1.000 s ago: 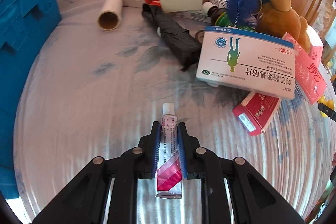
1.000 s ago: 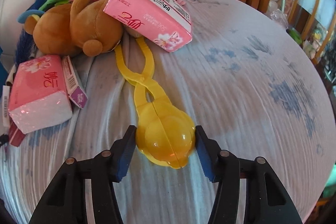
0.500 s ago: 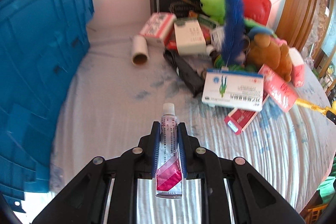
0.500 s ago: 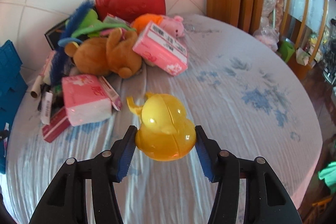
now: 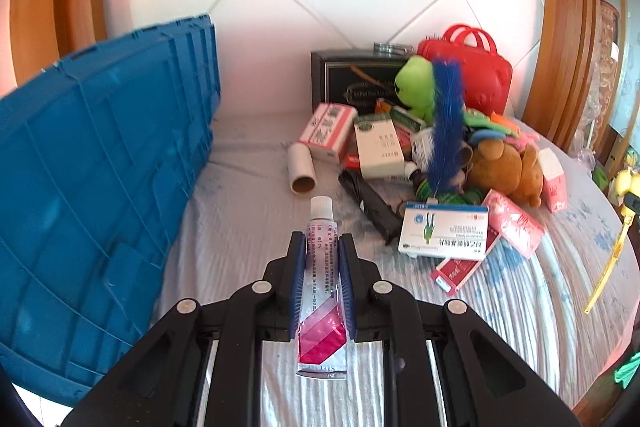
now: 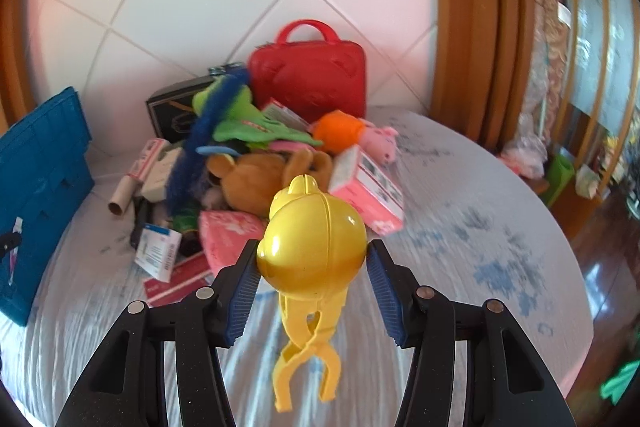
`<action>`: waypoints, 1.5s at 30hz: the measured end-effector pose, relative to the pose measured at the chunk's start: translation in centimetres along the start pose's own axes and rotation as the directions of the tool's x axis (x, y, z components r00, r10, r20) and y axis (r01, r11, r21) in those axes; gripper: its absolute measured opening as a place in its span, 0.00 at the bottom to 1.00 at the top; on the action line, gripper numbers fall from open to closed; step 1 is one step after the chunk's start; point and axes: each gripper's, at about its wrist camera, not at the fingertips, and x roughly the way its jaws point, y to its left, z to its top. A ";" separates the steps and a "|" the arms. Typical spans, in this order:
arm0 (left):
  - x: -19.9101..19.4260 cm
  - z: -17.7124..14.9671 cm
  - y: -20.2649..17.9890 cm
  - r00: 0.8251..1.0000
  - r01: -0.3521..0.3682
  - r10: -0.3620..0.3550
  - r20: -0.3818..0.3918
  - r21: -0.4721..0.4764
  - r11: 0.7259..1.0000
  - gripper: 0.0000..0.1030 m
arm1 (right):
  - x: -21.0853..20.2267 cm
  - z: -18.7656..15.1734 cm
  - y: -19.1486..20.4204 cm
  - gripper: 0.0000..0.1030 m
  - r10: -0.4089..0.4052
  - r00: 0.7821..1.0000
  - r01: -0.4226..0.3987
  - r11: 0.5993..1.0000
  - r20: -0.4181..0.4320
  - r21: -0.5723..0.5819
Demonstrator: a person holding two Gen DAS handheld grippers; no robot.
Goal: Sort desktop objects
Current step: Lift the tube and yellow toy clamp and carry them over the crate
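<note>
Ointment tube [image 5: 320,275] clamped between the pads of the left tongs [image 5: 322,263], white cap forward, crimped magenta-striped tail toward the camera; the fine print along its body is too small to read. It is held above the bench [image 5: 248,211], just right of the blue crate [image 5: 92,187]. The right tongs [image 6: 312,267] grip the round head of a yellow duck-shaped clamp toy [image 6: 314,247], raised off the bench, its scissor handles hanging below toward the camera.

Legible markings: a white medicine box [image 5: 444,231] with a blue top band, a round blue logo, a green human figure and a row of Chinese characters, lying tilted on a red-and-white carton [image 5: 456,273]. Pink tissue packs [image 5: 516,227] carry white script that cannot be read. A black box [image 5: 348,87] at the wall bears a gold emblem with blurred lettering. A beige carton [image 5: 378,147] has a green round mark.

Remaining pile, against the wall: red handled case [image 5: 476,71], green plush [image 5: 416,87], blue feather [image 5: 444,123], brown plush bear [image 5: 508,167], cardboard roll [image 5: 302,167], folded black umbrella [image 5: 372,207]. In the right wrist view, an orange plush [image 6: 340,131] and a pink plush pig [image 6: 382,143] lie behind the bear.

Surface: round bench under a pale ribbed cloth with blue floral print. Room: white diagonal wall tiles, brown wooden frames at both sides, polished wood floor at far right.
</note>
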 end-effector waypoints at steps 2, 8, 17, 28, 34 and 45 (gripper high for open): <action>-0.8 0.3 0.2 1.000 -0.006 0.006 0.021 -0.003 1.000 0.16 | -0.6 1.1 2.2 0.51 0.034 0.999 -0.033 0.998 0.030 -0.049; -2.7 0.7 1.3 0.997 -0.037 0.038 0.065 -0.022 0.999 0.16 | -1.5 3.2 6.4 0.51 0.115 0.989 -0.103 0.987 0.092 -0.126; -6.9 2.1 3.5 0.987 -0.090 0.092 0.129 -0.027 0.996 0.16 | -3.9 6.8 15.6 0.51 0.271 0.952 -0.235 0.944 0.139 -0.231; -14.1 8.5 8.2 0.946 -0.173 0.185 0.267 -0.067 0.983 0.16 | -9.8 12.9 30.0 0.51 0.486 0.849 -0.382 0.836 0.207 -0.393; -16.7 11.5 14.6 0.919 -0.254 0.285 0.273 -0.144 0.956 0.16 | -12.8 16.3 37.5 0.51 0.586 0.778 -0.455 0.774 0.226 -0.441; -17.2 12.2 26.6 0.897 -0.353 0.397 0.197 -0.224 0.909 0.16 | -14.6 17.6 52.3 0.51 0.680 0.705 -0.520 0.689 0.202 -0.505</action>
